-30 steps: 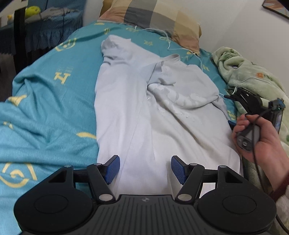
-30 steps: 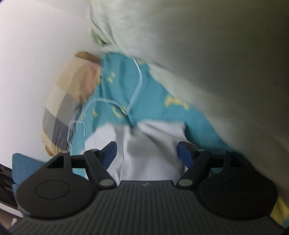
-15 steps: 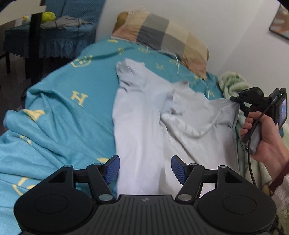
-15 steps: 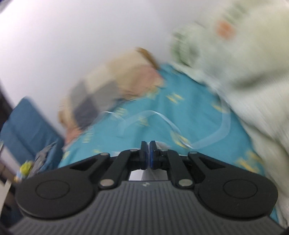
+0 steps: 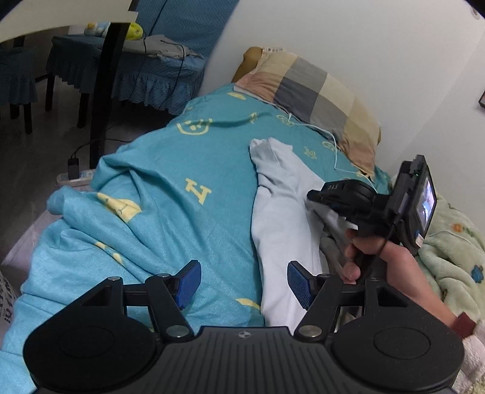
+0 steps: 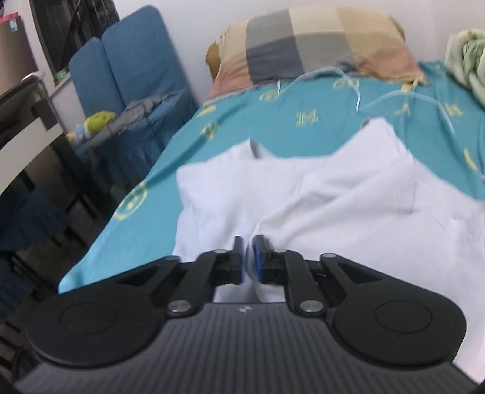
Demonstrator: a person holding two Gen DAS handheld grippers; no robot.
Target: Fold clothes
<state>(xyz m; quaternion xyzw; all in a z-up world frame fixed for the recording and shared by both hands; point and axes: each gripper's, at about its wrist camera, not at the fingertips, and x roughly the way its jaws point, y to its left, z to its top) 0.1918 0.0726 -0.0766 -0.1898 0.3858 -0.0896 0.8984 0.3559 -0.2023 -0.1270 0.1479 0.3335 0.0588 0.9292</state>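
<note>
White walls [image 5: 379,54], dark floor [image 5: 36,157], blue skirted chairs [image 5: 145,75] beside the teal-sheeted bed [image 5: 182,169].

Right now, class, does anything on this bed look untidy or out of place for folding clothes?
Yes. The white shirt lies bunched, one part pinched in the shut right gripper. The teal bedcover beneath is rumpled into ridges near the open left gripper. A thin white cord trails loose by the pillow.

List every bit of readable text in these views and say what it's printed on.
"DAS": top of the right gripper, small but legible.
"H": yellow letters printed on the teal bedsheet; its other yellow marks are symbols, not words.
Label on the box at far left: too blurred to read.
Gripper's screen: nothing readable.
</note>
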